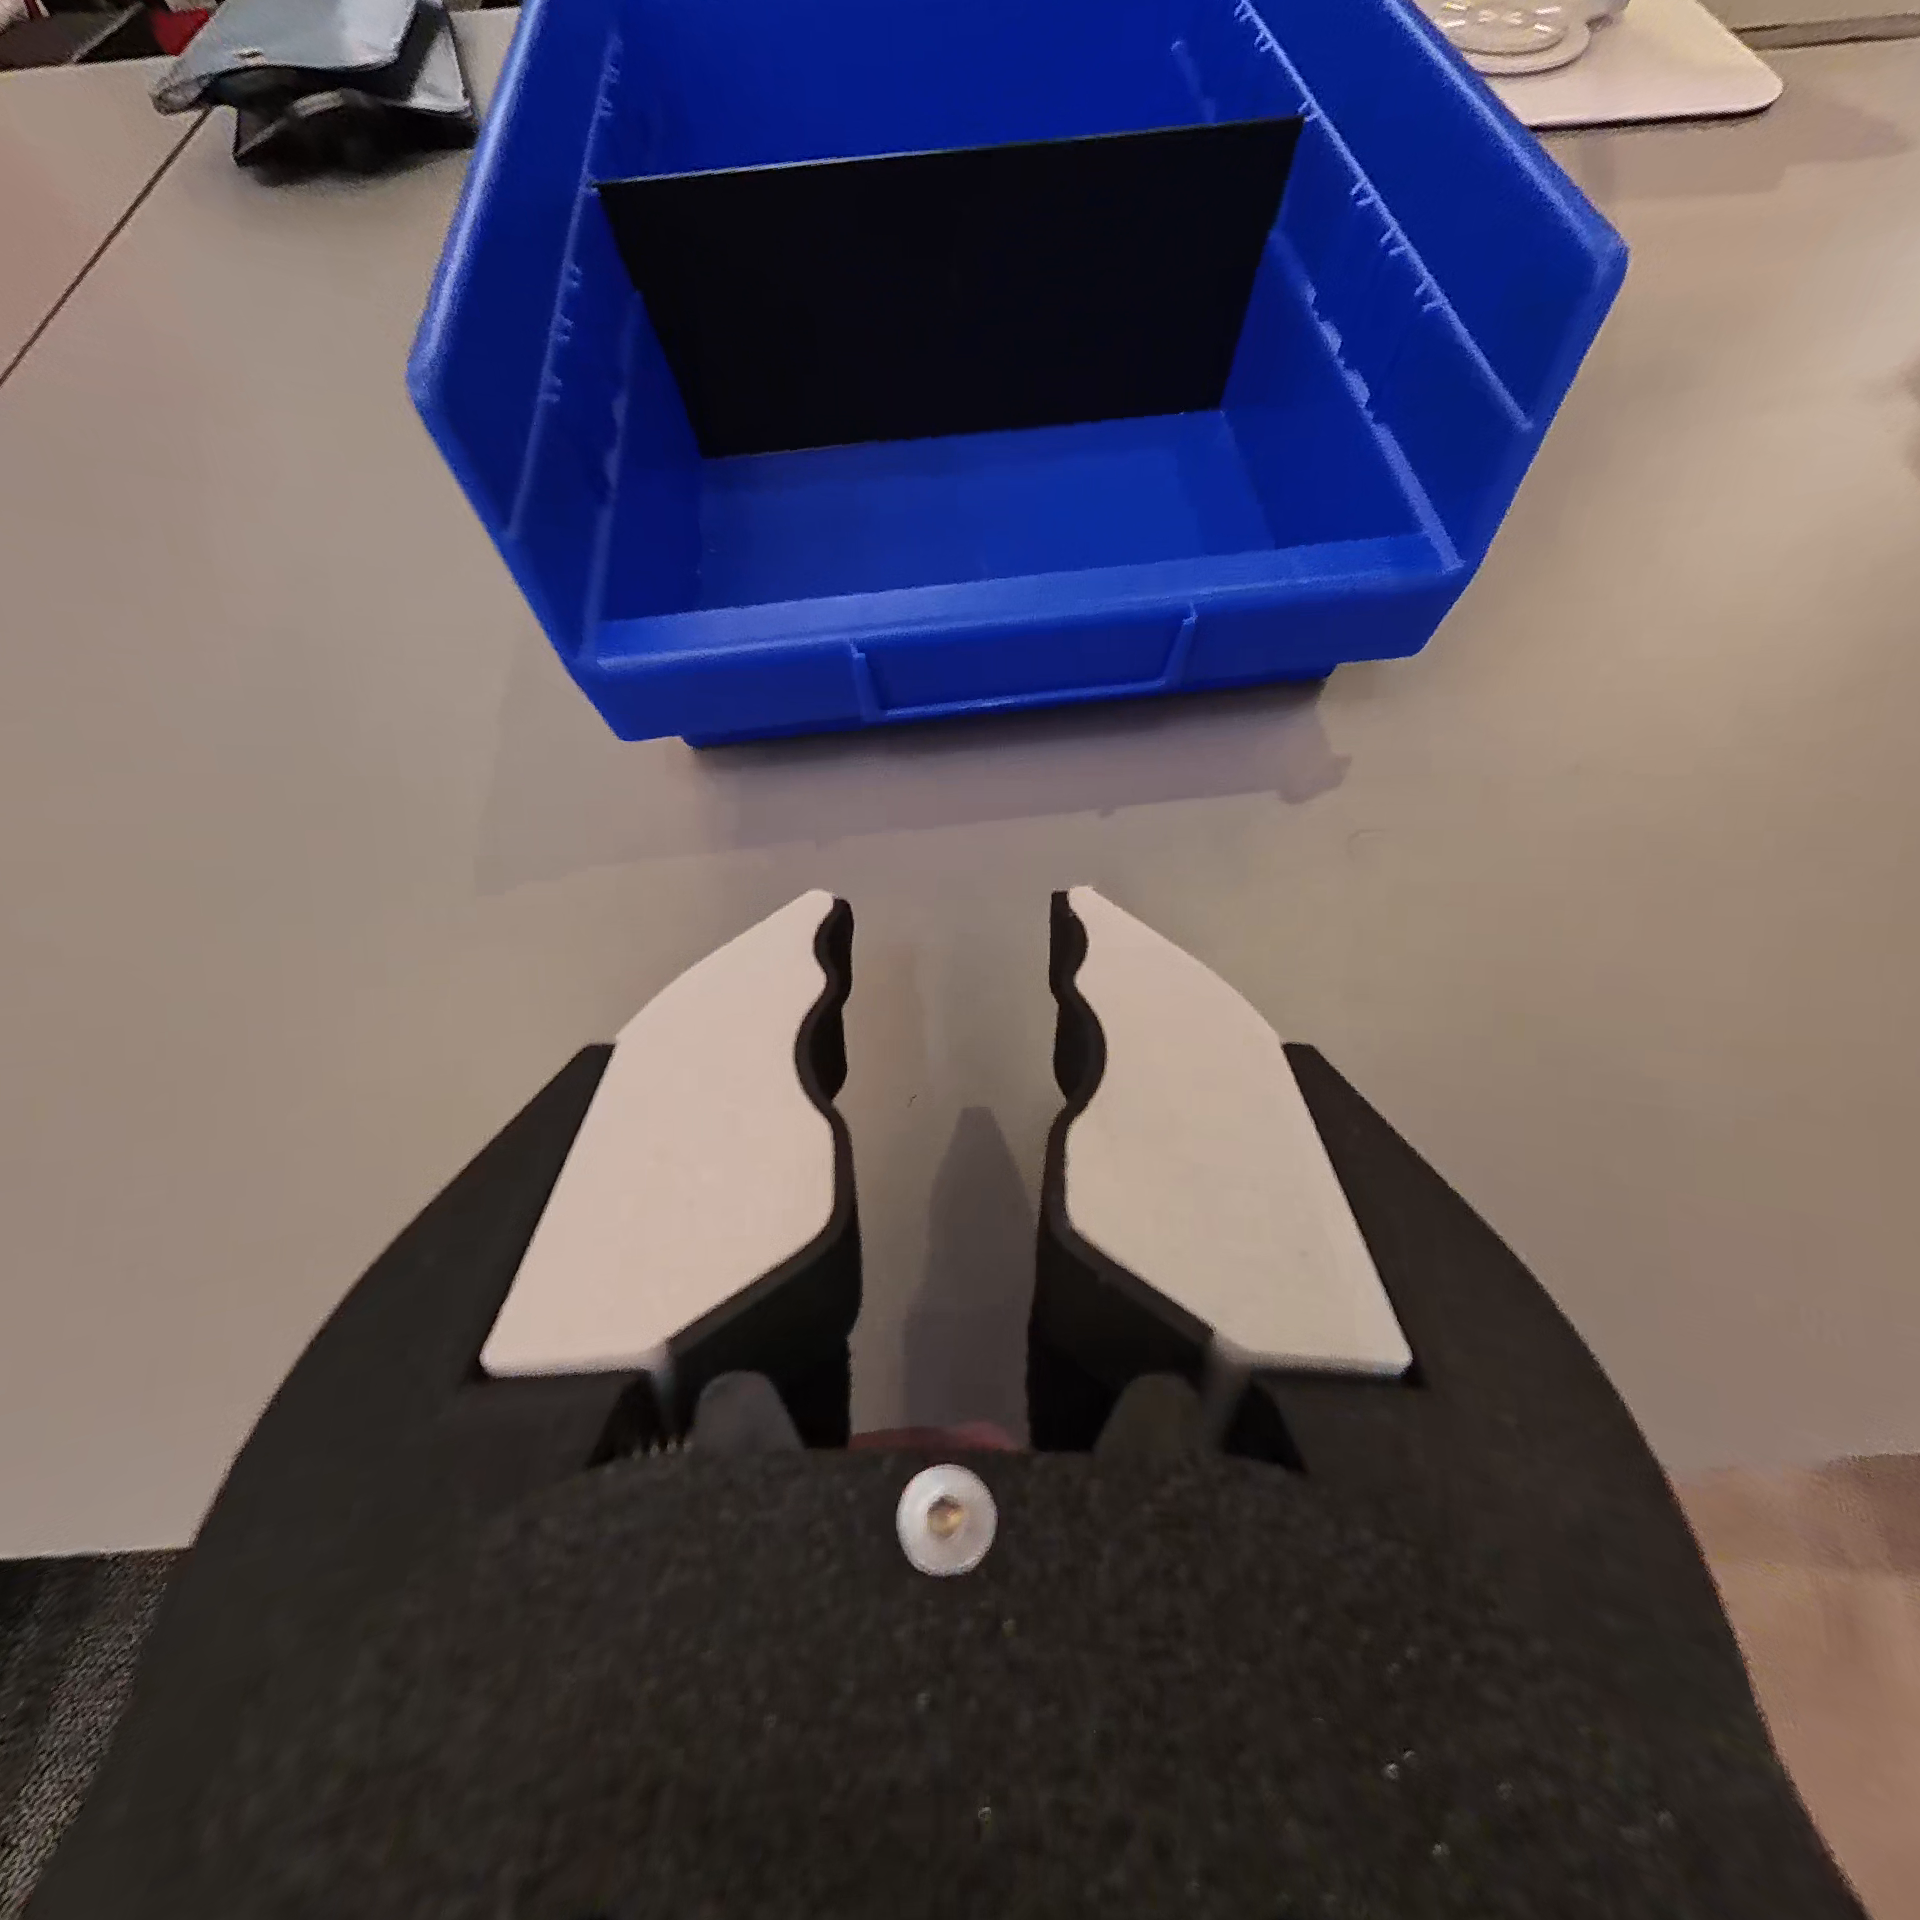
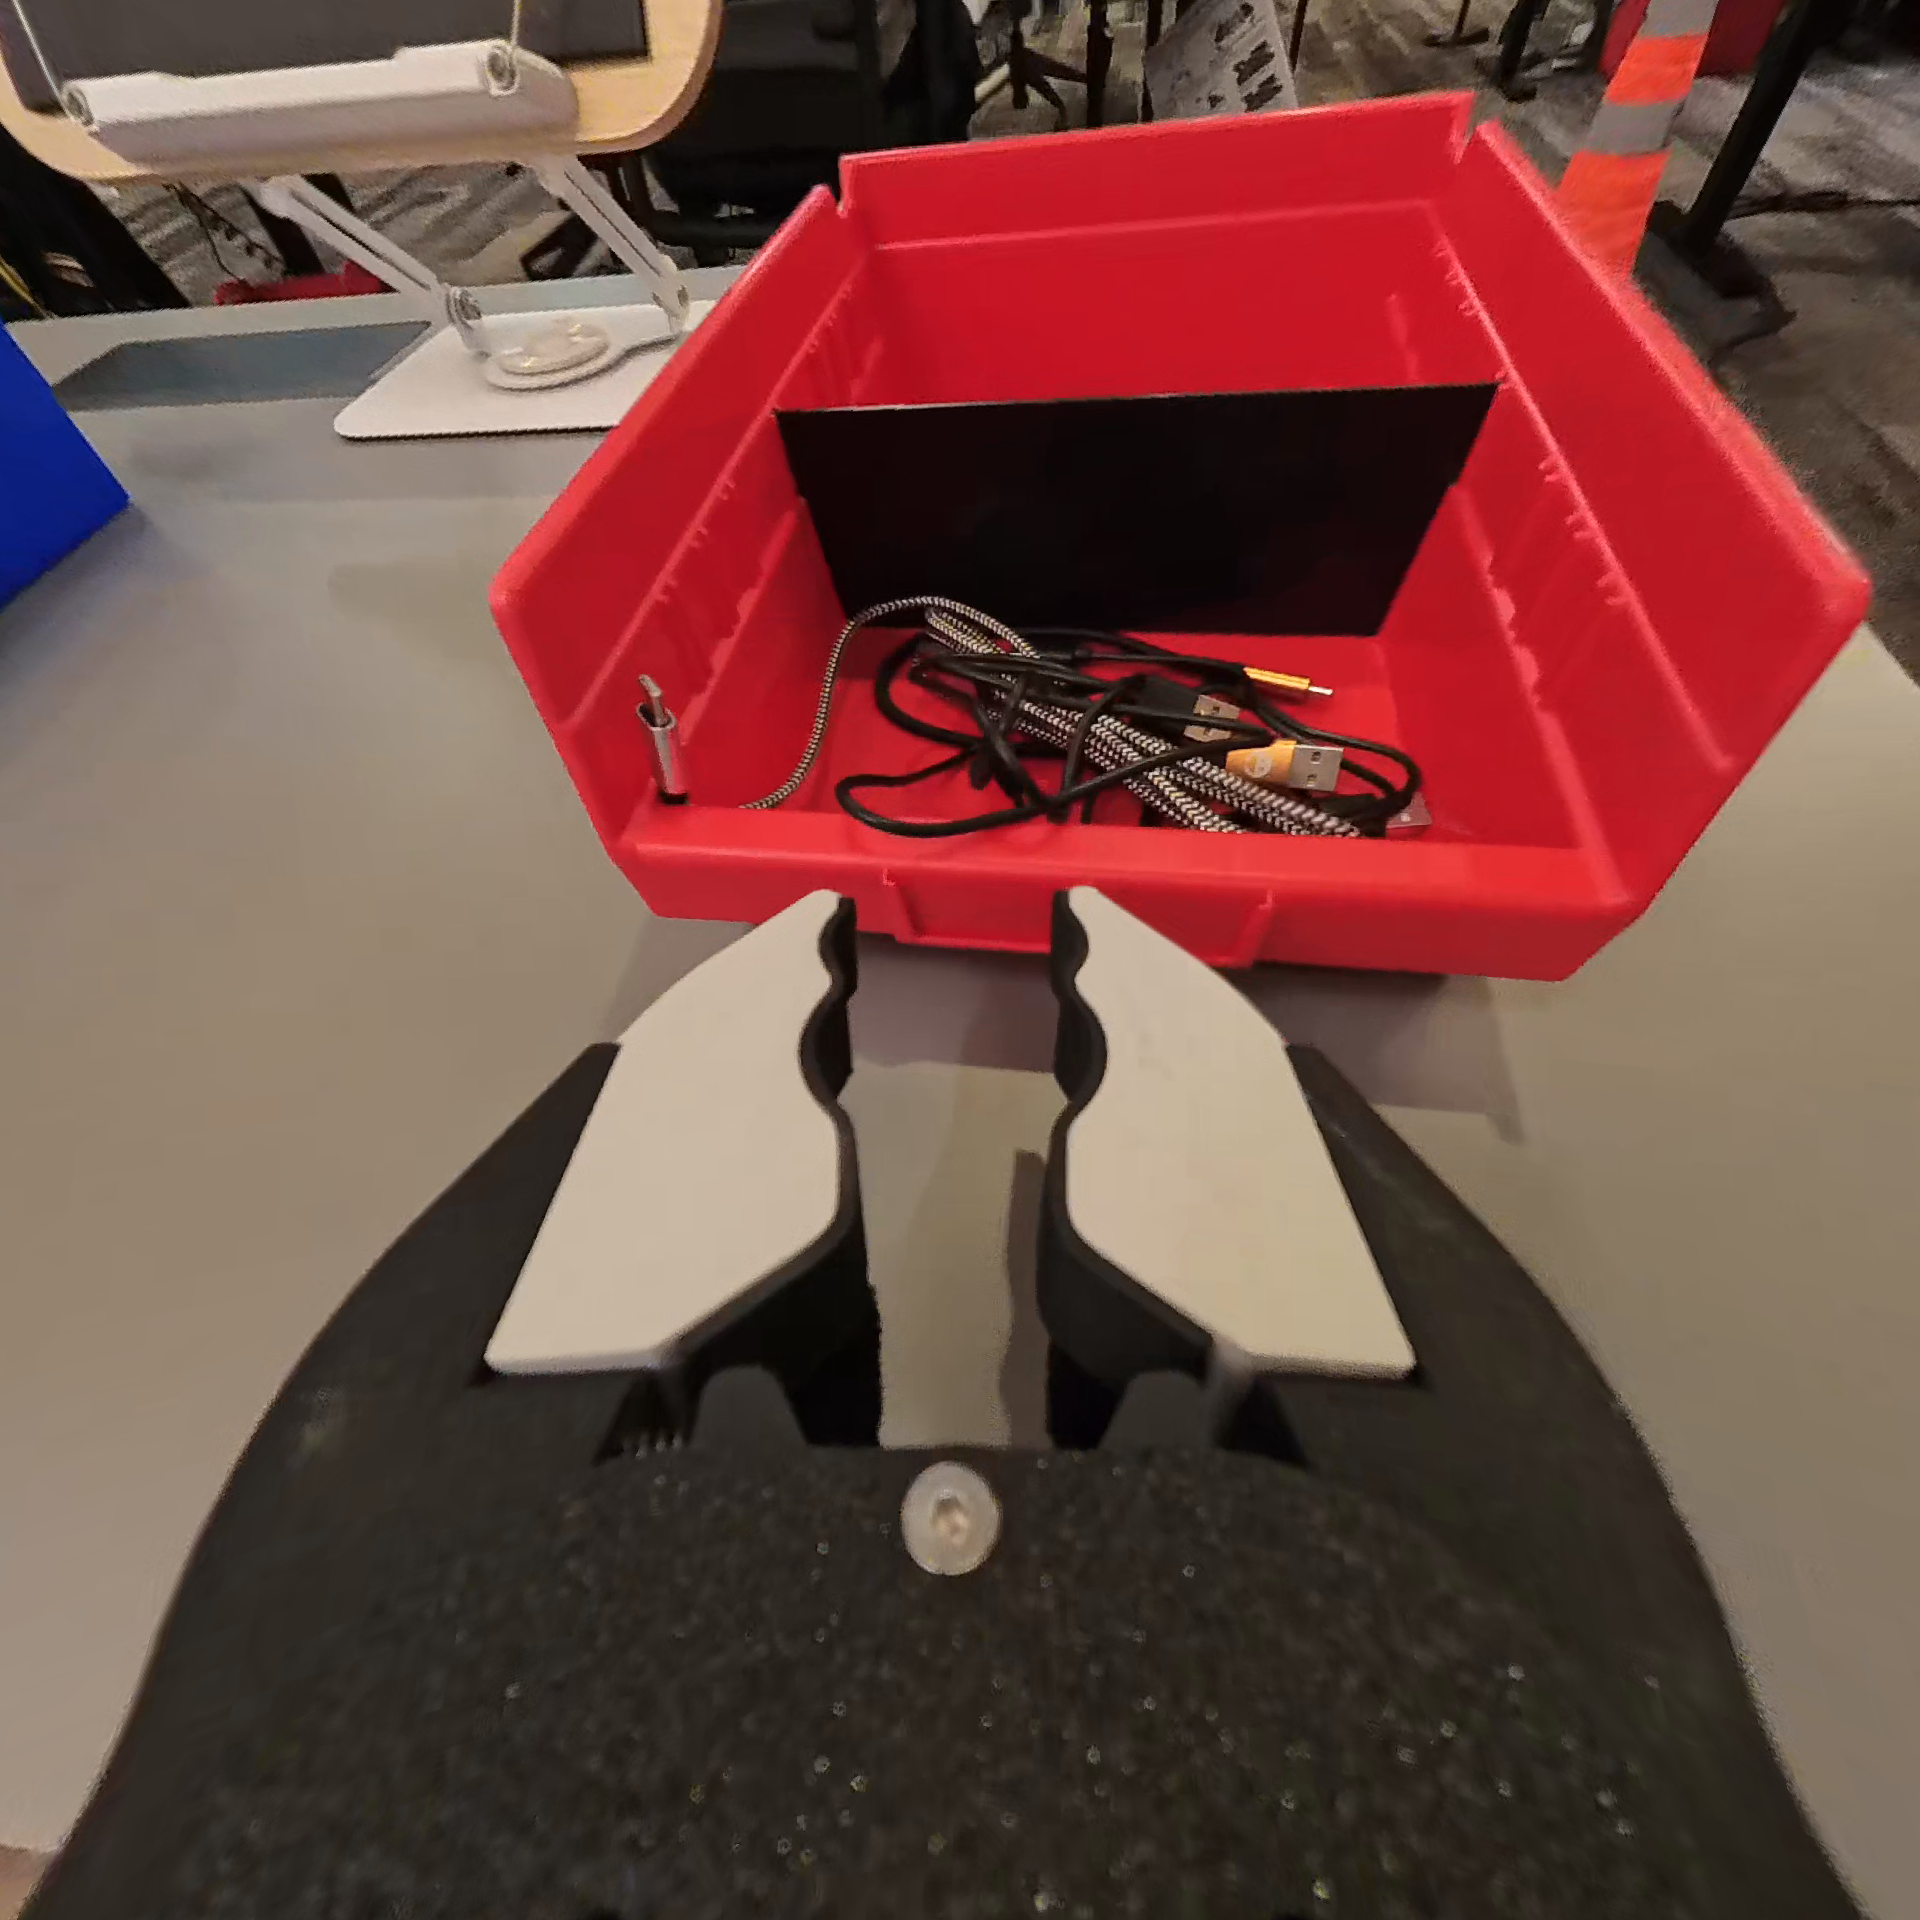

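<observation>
In the left wrist view a blue bin [image 1: 1039, 665] with a black divider [image 1: 935, 291] stands on the grey table; its front compartment holds nothing. My left gripper [image 1: 951, 914] is open and empty, a short way in front of the bin. In the right wrist view a red bin [image 2: 1226, 904] with a black divider [image 2: 1122, 509] holds a tangle of cables [image 2: 1122, 743] in its front compartment: black ones, a black-and-white braided one, and one with an orange plug [image 2: 1273, 764]. A silver plug [image 2: 660, 743] leans against the bin's left wall. My right gripper [image 2: 951, 914] is open and empty at the bin's front wall.
A corner of the blue bin [image 2: 47, 468] shows at the left edge of the right wrist view. A white stand [image 2: 499, 364] sits behind the red bin. Dark pouches [image 1: 312, 94] lie at the far left and a white mat [image 1: 1642, 73] at the far right.
</observation>
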A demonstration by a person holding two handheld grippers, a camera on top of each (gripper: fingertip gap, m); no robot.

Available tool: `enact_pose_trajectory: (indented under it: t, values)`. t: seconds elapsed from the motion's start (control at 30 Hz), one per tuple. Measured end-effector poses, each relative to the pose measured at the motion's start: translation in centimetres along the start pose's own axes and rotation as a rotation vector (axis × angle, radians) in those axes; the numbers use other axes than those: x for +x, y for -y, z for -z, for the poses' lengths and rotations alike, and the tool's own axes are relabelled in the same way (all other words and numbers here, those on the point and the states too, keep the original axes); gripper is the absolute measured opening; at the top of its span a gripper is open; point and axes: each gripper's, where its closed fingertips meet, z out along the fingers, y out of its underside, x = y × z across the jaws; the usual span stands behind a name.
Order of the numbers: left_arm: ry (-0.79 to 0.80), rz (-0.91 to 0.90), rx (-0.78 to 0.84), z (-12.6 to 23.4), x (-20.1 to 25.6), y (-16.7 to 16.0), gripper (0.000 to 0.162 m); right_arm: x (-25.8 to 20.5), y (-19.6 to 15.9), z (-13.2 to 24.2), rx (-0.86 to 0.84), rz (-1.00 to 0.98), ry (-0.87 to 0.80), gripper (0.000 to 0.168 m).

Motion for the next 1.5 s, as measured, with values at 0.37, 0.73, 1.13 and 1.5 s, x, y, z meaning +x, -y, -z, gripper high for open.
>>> enact_pose_trajectory:
  t: [0.37, 0.73, 1.13, 1.5]
  values:
    - [-0.062, -0.022, -0.012, -0.3, 1.6, 0.0, 0.036, -0.9, 0.5, -0.1, 0.01, 0.059, 0.013, 0.036]
    - [-0.288, -0.042, 0.006, 0.2, 8.3, 0.0, 0.044, -10.4, 2.4, -5.4, 0.017, 0.28, 0.12, 0.059]
    - [-0.704, -0.298, 0.155, -1.5, 33.0, 6.2, 0.047, -10.5, 4.1, 3.6, 0.19, 0.21, 0.169, 0.052]
    - [-0.732, -0.268, 0.054, -10.8, 42.5, 10.0, 0.022, 1.0, 0.8, 3.5, 0.077, 0.002, -0.158, 0.045]
